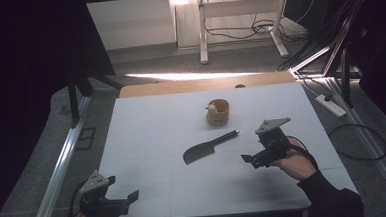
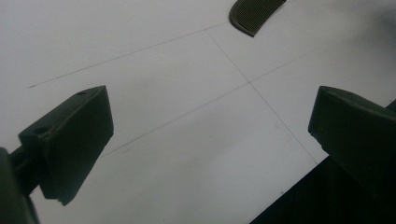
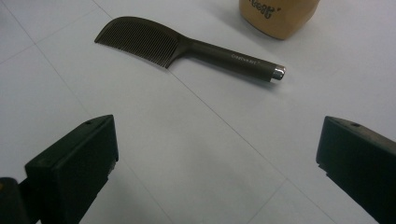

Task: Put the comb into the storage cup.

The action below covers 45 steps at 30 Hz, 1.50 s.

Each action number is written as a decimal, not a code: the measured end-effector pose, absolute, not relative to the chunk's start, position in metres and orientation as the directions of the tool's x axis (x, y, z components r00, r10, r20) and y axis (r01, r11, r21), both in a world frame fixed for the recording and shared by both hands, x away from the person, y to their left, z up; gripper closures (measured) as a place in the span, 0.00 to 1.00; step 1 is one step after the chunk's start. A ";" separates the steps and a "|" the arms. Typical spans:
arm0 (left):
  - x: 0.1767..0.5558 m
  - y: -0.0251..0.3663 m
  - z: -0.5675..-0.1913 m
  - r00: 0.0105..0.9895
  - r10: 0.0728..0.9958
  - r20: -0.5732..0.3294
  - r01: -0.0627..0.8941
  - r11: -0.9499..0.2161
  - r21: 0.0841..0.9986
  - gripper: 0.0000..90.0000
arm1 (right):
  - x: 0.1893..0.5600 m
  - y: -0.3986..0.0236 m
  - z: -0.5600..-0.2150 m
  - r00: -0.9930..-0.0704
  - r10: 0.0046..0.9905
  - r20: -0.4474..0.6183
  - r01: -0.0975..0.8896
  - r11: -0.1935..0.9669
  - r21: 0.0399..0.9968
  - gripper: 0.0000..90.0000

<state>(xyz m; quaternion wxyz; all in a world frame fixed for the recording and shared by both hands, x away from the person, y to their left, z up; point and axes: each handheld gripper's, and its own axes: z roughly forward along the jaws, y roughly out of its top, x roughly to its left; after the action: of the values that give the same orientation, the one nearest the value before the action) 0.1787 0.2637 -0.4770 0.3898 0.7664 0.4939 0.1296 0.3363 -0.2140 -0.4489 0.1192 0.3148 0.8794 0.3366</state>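
The right tool (image 1: pixel 256 159), jaws wide apart and holding nothing, hovers over the white table (image 1: pixel 147 131) just short of a dark comb (image 1: pixel 209 147), which lies flat near the table's middle with its teeth toward the person and its handle pointing away toward a small tan cup (image 1: pixel 217 112). In the right gripper view the comb (image 3: pixel 187 46) sits ahead of the open jaws, untouched, with the cup (image 3: pixel 278 16) just beyond its metal-tipped handle end. The left tool (image 1: pixel 117 202), its jaws likewise spread and empty, waits at the near left corner of the table, well apart from both things; its own view catches just the comb's toothed end (image 2: pixel 256 13) at the top edge. By the look of it the work has barely begun: the comb is not yet gripped or lifted. Nothing lies between the right tool and the comb; only the cup, near the handle, crowds that end.
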 end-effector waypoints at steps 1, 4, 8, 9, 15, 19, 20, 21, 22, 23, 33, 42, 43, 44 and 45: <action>0.179 0.264 -0.477 0.479 0.858 -0.186 0.656 -0.208 0.725 0.01 | 0.337 -0.213 -0.449 -0.773 0.634 0.002 0.474 0.576 0.666 0.00; 0.179 0.264 -0.477 0.478 0.858 -0.188 0.657 -0.207 0.725 0.01 | 0.338 -0.211 -0.450 -0.774 0.633 0.002 0.478 0.583 0.657 0.00; 0.179 0.264 -0.477 0.478 0.858 -0.188 0.658 -0.207 0.724 0.01 | 0.340 -0.208 -0.451 -0.774 0.633 -0.003 0.479 0.589 0.651 0.00; 0.179 0.264 -0.477 0.478 0.858 -0.189 0.658 -0.207 0.724 0.01 | 0.340 -0.207 -0.451 -0.774 0.633 -0.002 0.480 0.589 0.650 0.00; 0.179 0.264 -0.477 0.478 0.858 -0.190 0.658 -0.206 0.724 0.01 | 0.342 -0.204 -0.451 -0.775 0.632 0.000 0.480 0.589 0.650 0.00; 0.179 0.264 -0.477 0.478 0.857 -0.191 0.658 -0.205 0.724 0.01 | 0.345 -0.201 -0.451 -0.776 0.630 -0.002 0.478 0.591 0.650 0.00; 0.179 0.264 -0.477 0.478 0.857 -0.191 0.658 -0.205 0.724 0.01 | 0.345 -0.199 -0.451 -0.777 0.629 -0.004 0.478 0.594 0.647 0.00; 0.179 0.264 -0.477 0.478 0.857 -0.191 0.658 -0.205 0.724 0.01 | 0.346 -0.199 -0.451 -0.778 0.629 -0.004 0.477 0.595 0.647 0.00; 0.179 0.264 -0.477 0.478 0.857 -0.191 0.658 -0.205 0.724 0.01 | 0.347 -0.197 -0.451 -0.778 0.629 -0.003 0.479 0.596 0.645 0.00; 0.179 0.264 -0.477 0.478 0.857 -0.192 0.658 -0.205 0.724 0.01 | 0.347 -0.197 -0.451 -0.778 0.629 -0.003 0.479 0.596 0.645 0.00; 0.179 0.265 -0.477 0.479 0.856 -0.196 0.659 -0.203 0.724 0.01 | 0.354 -0.189 -0.454 -0.779 0.627 0.001 0.484 0.601 0.636 0.00; 0.179 0.265 -0.477 0.479 0.855 -0.199 0.660 -0.201 0.724 0.01 | 0.360 -0.182 -0.454 -0.782 0.623 -0.005 0.484 0.612 0.626 0.00; 0.180 0.265 -0.477 0.480 0.855 -0.199 0.660 -0.201 0.724 0.01 | 0.362 -0.180 -0.454 -0.780 0.625 -0.003 0.489 0.614 0.620 0.00; 0.180 0.265 -0.477 0.479 0.855 -0.199 0.660 -0.201 0.724 0.01 | 0.363 -0.180 -0.455 -0.781 0.625 -0.001 0.491 0.614 0.619 0.00; 0.180 0.265 -0.477 0.479 0.855 -0.200 0.660 -0.201 0.724 0.01 | 0.364 -0.179 -0.455 -0.779 0.628 0.000 0.494 0.613 0.616 0.00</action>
<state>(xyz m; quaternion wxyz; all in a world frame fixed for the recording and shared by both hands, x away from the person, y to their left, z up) 0.1796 0.2650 -0.4774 0.3930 0.7649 0.4951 0.1238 0.3643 -0.1790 -0.4551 0.1083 0.3146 0.8915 0.3073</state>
